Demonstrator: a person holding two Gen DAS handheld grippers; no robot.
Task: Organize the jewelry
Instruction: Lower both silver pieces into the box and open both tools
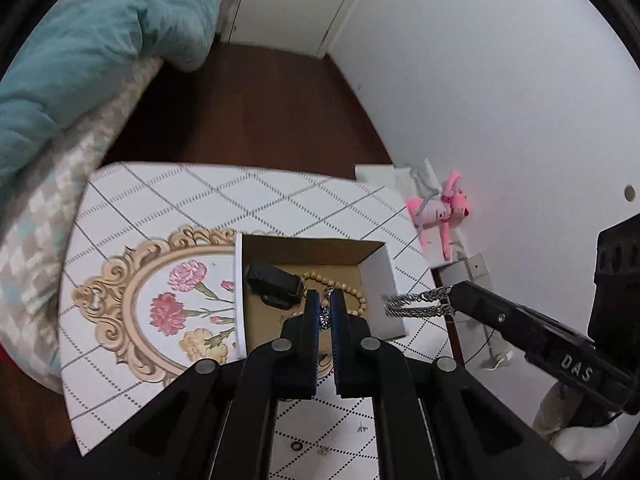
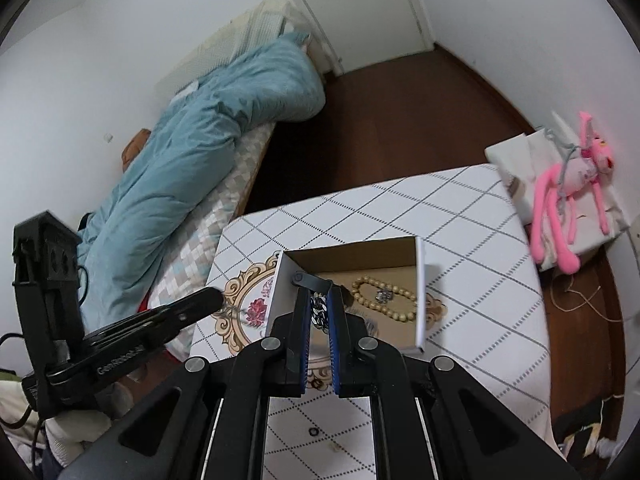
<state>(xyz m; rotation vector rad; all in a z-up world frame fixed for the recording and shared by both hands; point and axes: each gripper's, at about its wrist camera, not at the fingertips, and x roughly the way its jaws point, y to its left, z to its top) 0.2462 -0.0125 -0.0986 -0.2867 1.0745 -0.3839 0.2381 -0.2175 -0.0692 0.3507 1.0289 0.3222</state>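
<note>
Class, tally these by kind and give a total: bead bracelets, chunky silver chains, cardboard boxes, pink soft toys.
Bead bracelet: 1
Silver chain: 1
Cardboard box: 1
Pink soft toy: 1
Total: 4

Bead bracelet (image 1: 352, 292) inside box (image 1: 380, 272) on table (image 1: 168, 196), beside bed (image 2: 168, 184).

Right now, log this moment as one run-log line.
left hand-held gripper: shut on small pendant | right hand-held gripper: shut on silver chain | box: open, bead bracelet inside | table: ring loose
</note>
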